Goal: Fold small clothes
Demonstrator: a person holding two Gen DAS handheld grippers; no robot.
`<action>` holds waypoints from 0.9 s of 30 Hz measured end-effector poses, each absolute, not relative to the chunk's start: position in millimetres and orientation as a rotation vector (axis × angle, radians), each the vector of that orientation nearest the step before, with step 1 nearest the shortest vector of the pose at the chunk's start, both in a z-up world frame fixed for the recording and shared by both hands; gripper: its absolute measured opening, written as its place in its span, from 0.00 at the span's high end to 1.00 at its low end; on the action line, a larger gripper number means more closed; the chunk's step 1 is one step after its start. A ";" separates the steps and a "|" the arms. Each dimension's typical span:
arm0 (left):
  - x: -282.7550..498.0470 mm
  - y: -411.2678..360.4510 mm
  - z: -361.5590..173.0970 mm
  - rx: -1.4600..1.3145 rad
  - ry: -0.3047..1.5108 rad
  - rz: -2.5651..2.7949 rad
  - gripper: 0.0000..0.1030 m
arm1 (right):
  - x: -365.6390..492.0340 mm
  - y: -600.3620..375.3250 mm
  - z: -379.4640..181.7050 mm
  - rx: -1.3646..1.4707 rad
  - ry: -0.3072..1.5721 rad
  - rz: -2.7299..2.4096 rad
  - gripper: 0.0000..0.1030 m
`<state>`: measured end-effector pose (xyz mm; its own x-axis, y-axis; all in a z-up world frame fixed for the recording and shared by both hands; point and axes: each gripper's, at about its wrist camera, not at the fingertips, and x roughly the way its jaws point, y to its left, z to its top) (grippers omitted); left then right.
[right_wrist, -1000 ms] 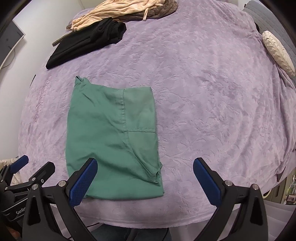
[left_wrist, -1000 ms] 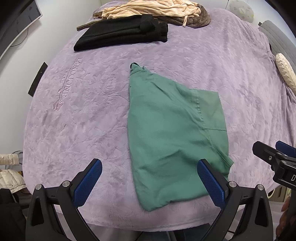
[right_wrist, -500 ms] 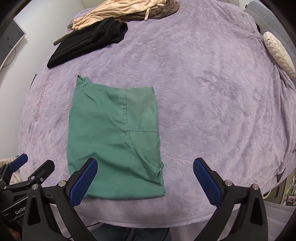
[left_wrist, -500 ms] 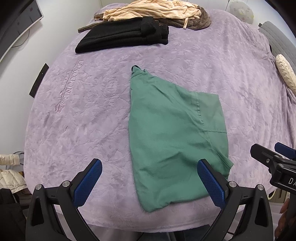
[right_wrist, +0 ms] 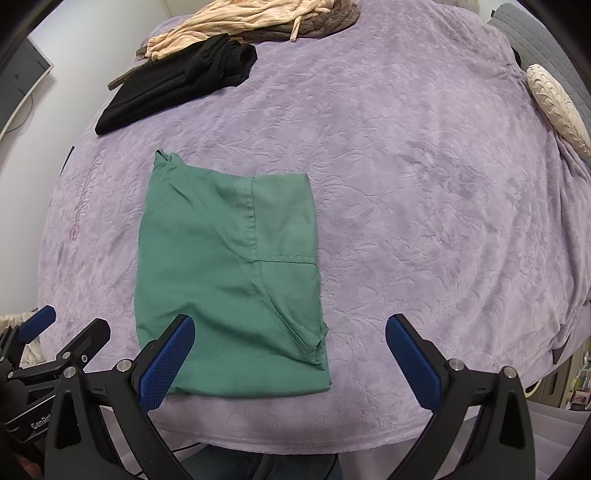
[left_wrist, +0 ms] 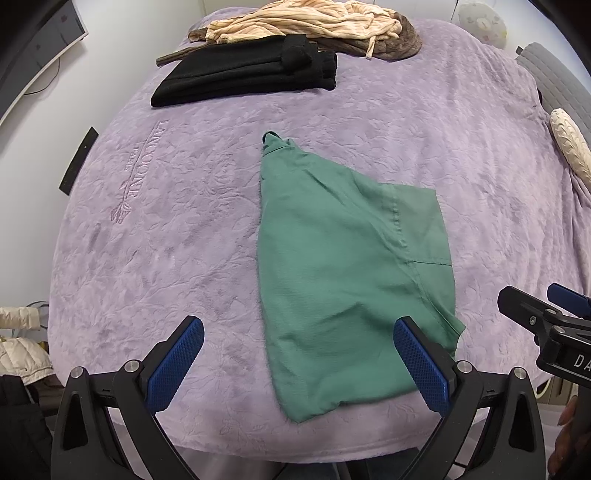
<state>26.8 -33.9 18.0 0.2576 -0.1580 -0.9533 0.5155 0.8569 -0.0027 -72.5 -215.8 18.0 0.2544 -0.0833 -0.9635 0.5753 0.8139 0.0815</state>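
Note:
A green garment (left_wrist: 343, 273) (right_wrist: 229, 280) lies folded and flat on the purple bedspread (left_wrist: 166, 229) (right_wrist: 424, 184), near its front edge. My left gripper (left_wrist: 299, 362) hovers open above the garment's near left part, nothing between its blue pads. My right gripper (right_wrist: 290, 363) is open too, held over the garment's near right corner. Each gripper shows at the edge of the other's view: the right one (left_wrist: 546, 317) and the left one (right_wrist: 55, 343).
A folded black garment (left_wrist: 251, 70) (right_wrist: 177, 81) lies at the far left of the bed. Behind it sits a heap of beige and brown clothes (left_wrist: 314, 22) (right_wrist: 251, 18). A cream cushion (left_wrist: 570, 144) (right_wrist: 557, 107) rests at the right edge.
Both grippers have drifted slightly back and up, so the garment sits a little lower in the views. The garment itself has not moved.

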 end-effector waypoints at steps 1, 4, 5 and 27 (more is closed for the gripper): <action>26.6 -34.4 18.2 0.340 1.231 -0.469 0.00 | -72.5 -215.9 17.9 0.467 1.242 -0.470 0.00; 26.4 -34.5 18.3 0.342 1.230 -0.471 0.00 | -72.5 -216.0 17.9 0.467 1.242 -0.470 0.00; 26.4 -34.5 18.3 0.342 1.229 -0.471 0.00 | -72.5 -216.1 17.7 0.466 1.243 -0.470 0.00; 26.2 -35.4 18.1 0.342 1.230 -0.469 0.00 | -70.3 -213.5 17.5 0.464 1.246 -0.468 0.00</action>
<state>26.2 -35.4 18.1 0.2588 -0.1570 -0.9531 0.5170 0.8560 -0.0006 -70.3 -213.4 17.5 0.2512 -0.0833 -0.9643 0.5721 0.8164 0.0786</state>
